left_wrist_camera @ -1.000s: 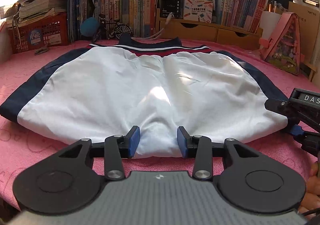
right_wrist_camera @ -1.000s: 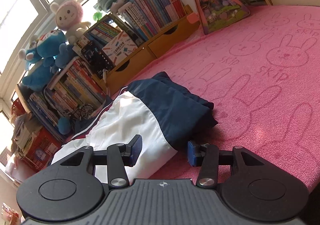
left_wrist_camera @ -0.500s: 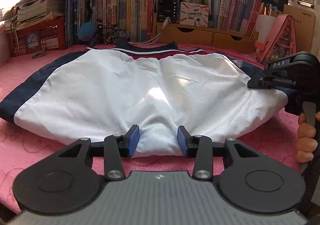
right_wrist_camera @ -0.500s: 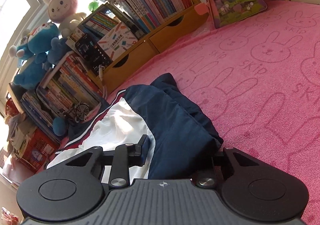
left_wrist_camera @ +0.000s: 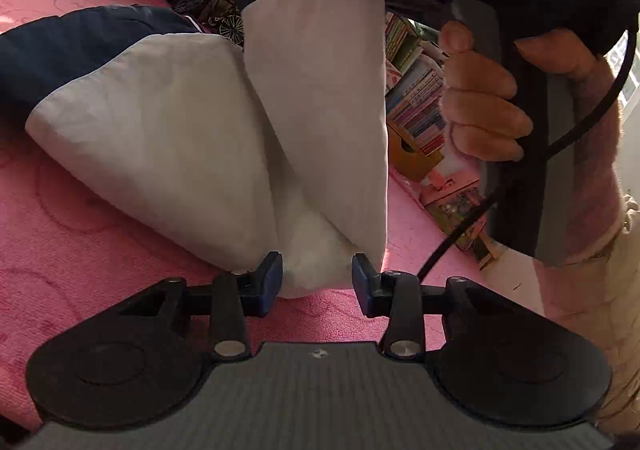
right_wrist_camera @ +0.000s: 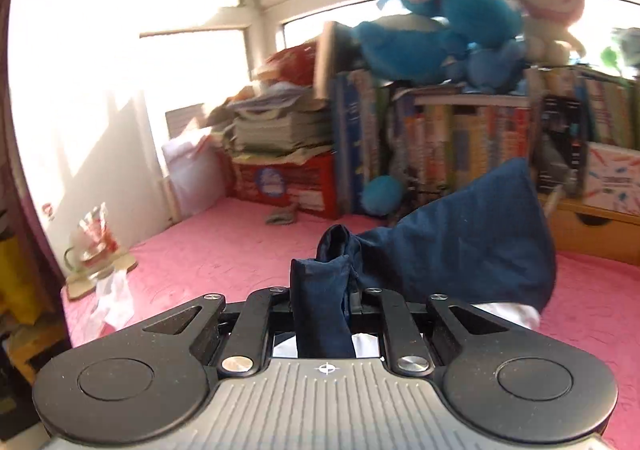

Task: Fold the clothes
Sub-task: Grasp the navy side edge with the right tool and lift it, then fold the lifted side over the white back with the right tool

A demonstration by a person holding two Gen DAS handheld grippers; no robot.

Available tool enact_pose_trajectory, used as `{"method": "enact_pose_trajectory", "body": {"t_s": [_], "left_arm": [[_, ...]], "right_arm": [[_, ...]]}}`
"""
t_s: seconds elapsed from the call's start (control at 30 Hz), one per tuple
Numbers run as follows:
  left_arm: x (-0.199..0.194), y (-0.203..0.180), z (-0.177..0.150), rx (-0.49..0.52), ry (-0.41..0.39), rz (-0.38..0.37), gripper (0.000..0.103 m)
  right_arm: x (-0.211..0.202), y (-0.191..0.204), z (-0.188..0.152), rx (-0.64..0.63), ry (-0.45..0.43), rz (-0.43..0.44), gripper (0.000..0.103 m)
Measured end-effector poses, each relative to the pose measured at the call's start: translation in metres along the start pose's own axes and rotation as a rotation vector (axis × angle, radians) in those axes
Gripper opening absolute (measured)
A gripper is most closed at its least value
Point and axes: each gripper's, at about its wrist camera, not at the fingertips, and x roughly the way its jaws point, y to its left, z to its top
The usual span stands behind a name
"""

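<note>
Garment, first fold: my right claw clamps its navy edge aloft, my left claw gapes empty astride the hem; next, lay across.

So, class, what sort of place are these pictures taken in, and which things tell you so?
Most likely a home, perhaps a child's bedroom or study corner. Packed rows of books fill a shelf, plush toys sit on top of them, and the garment lies on a pink cloth under a sunny window.
</note>
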Motion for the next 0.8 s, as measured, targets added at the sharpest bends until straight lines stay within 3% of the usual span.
{"method": "enact_pose_trajectory", "body": {"t_s": [0.1, 0.17, 0.23, 0.27, 0.3, 0.4, 0.47, 0.53, 0.63, 0.8], "left_arm": [[-0.008, 0.003, -0.002, 0.033, -0.001, 0.000, 0.030], [-0.012, 0.002, -0.005, 0.062, -0.001, 0.001, 0.030], [-0.019, 0.003, -0.003, 0.064, 0.001, -0.017, 0.035], [-0.023, 0.004, -0.002, 0.062, 0.000, -0.025, 0.043], [-0.028, 0.005, 0.000, 0.059, -0.002, -0.032, 0.052], [-0.053, 0.014, 0.014, 0.017, -0.039, -0.082, 0.058], [-0.069, 0.021, 0.027, -0.040, -0.081, -0.122, 0.067], [-0.074, 0.024, 0.039, -0.073, -0.110, -0.129, 0.071], [-0.065, 0.026, 0.057, -0.044, -0.142, -0.100, 0.078], [-0.021, 0.032, 0.081, -0.125, -0.165, 0.051, 0.085]], "right_arm": [[0.054, 0.034, -0.009, -0.057, 0.161, 0.133, 0.019], [0.068, 0.041, -0.018, -0.050, 0.230, 0.192, 0.031], [0.050, 0.029, -0.017, 0.010, 0.197, 0.240, 0.040], [0.039, 0.023, -0.016, 0.042, 0.175, 0.264, 0.046], [0.029, 0.016, -0.015, 0.075, 0.154, 0.288, 0.060], [-0.029, -0.018, -0.010, 0.193, 0.007, 0.301, 0.072], [-0.072, -0.036, -0.020, 0.230, -0.090, 0.225, 0.081], [-0.099, -0.036, -0.048, 0.234, -0.133, 0.082, 0.083], [-0.138, -0.035, -0.093, 0.234, -0.188, -0.140, 0.084], [-0.123, 0.002, -0.170, 0.315, -0.084, -0.255, 0.084]]}}
